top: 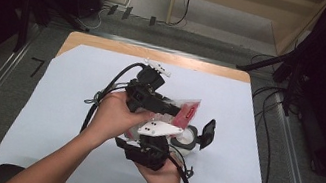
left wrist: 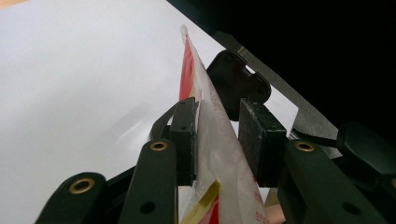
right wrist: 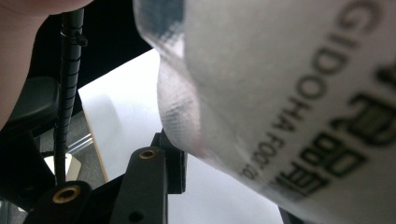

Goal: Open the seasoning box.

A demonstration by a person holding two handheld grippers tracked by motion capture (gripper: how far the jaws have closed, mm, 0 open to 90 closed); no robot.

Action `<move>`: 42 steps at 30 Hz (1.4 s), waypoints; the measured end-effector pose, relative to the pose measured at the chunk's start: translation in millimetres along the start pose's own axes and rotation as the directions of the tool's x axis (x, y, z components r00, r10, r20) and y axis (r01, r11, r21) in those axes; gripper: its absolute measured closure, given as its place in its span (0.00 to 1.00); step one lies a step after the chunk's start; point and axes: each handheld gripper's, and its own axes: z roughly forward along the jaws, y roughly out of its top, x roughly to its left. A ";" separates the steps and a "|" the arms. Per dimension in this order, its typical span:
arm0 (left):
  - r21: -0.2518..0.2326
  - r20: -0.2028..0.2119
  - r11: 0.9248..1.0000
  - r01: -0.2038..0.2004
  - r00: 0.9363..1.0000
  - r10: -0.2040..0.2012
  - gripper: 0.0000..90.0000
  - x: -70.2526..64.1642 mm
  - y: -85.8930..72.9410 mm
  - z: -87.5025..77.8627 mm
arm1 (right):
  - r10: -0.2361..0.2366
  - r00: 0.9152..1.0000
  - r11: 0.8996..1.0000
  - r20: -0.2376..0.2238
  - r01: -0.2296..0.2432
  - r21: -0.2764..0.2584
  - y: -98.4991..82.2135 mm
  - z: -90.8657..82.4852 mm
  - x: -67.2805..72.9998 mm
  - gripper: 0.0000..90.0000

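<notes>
A clear plastic pouch [top: 187,112] with red print is held up over the middle of the table. My left gripper [top: 175,110] comes at it from the left. In the left gripper view the pouch [left wrist: 219,154] stands edge-on between both pads, and the left gripper [left wrist: 217,135] is shut on it. My right gripper [top: 172,126] reaches up from below. Its view has the pouch [right wrist: 280,84] very close, with black lettering. One fingertip [right wrist: 175,163] presses the pouch's edge while the pouch hides the other.
A white round jar [top: 188,139] with its black hinged lid [top: 207,132] flipped open stands just right of the grippers. The lid [left wrist: 238,81] rises behind the pouch. A white sheet [top: 72,106] covers the wooden table. Cables trail from both grippers.
</notes>
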 end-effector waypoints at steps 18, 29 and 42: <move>0.002 -0.001 1.000 -0.005 1.000 0.005 0.77 -1.2 -0.7 2.0 | -0.007 1.000 1.000 0.009 0.007 -0.007 -2.6 0.6 0.0 0.71; 0.004 -0.003 1.000 -0.009 1.000 0.009 0.77 -2.2 -0.8 1.6 | -0.019 1.000 1.000 0.013 0.019 -0.010 -3.6 1.0 0.7 0.71; 0.041 0.003 0.999 -0.003 1.000 0.003 0.77 -1.0 -2.2 -0.2 | -0.051 0.999 0.999 0.017 0.052 -0.009 -8.8 3.9 3.4 0.70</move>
